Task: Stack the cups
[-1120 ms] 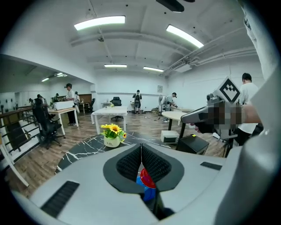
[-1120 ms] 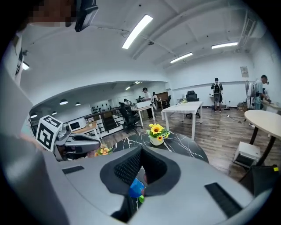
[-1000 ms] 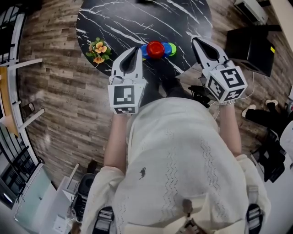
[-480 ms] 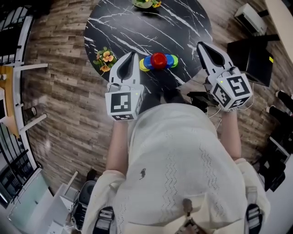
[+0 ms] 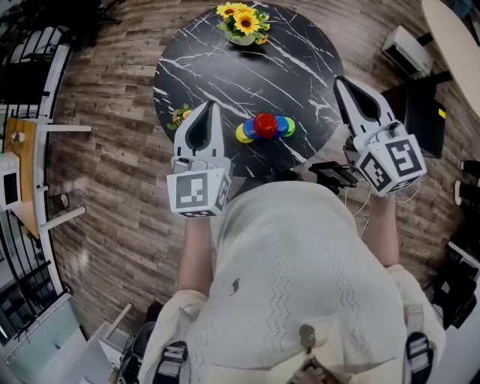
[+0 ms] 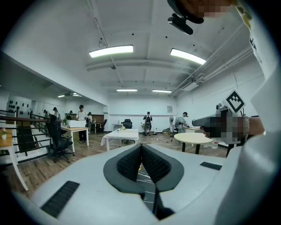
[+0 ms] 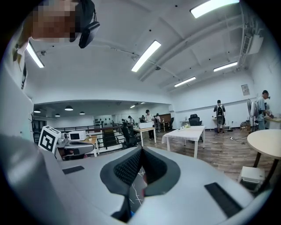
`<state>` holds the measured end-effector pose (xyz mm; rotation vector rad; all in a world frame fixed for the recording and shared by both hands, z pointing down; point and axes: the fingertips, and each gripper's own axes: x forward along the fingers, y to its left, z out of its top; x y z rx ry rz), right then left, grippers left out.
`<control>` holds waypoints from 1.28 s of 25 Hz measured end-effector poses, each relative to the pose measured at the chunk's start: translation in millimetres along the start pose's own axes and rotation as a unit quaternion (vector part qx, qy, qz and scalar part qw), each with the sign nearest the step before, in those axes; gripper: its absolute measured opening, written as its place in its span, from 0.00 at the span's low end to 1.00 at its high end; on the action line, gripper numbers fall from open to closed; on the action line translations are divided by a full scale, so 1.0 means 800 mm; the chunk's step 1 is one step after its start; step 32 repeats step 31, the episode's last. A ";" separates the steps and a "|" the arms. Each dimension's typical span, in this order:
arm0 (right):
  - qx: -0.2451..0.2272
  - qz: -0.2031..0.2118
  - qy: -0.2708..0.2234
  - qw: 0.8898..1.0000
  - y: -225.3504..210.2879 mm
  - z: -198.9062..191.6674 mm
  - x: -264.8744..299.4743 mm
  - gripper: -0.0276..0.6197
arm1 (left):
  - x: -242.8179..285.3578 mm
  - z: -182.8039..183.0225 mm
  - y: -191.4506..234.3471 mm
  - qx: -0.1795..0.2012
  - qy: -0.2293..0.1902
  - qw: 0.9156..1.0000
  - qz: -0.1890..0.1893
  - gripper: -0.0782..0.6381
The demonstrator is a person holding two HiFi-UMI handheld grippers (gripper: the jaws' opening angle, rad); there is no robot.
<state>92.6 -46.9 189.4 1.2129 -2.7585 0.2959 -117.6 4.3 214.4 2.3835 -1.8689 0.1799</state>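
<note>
A cluster of coloured cups [image 5: 265,127] sits near the front edge of the round black marble table [image 5: 225,67]: a red one in the middle, with yellow, blue and green ones around it. My left gripper [image 5: 208,106] is shut and empty, raised to the left of the cups. My right gripper [image 5: 343,81] is shut and empty too, raised at the table's right edge. In both gripper views the jaws [image 6: 141,147] [image 7: 140,151] meet with nothing between them and point out across the room, nearly level.
A vase of sunflowers [image 5: 241,21] stands at the table's far side, and a small flower pot [image 5: 181,115] sits by the left gripper. A black box [image 5: 424,120] lies on the wooden floor at the right. Desks, chairs and several people fill the room beyond.
Both grippers have risen, still shut. The view has shifted, so the table and cups now lie lower in the picture and the sunflowers have come into view.
</note>
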 end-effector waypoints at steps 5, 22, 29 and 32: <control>-0.009 0.004 -0.021 1.000 0.009 0.020 -0.007 0.05 | -0.013 0.012 0.006 0.005 -0.012 1.000 0.006 0.14; -0.020 0.013 -0.021 1.000 0.031 0.020 0.000 0.05 | -0.028 0.011 0.015 0.010 -0.021 1.000 -0.006 0.14; -0.026 0.013 -0.017 0.999 0.038 0.021 0.004 0.05 | -0.030 0.008 0.022 0.010 -0.015 1.000 -0.004 0.14; -0.027 0.012 -0.017 0.999 0.039 0.021 0.004 0.05 | -0.032 0.009 0.023 0.010 -0.016 1.000 -0.005 0.14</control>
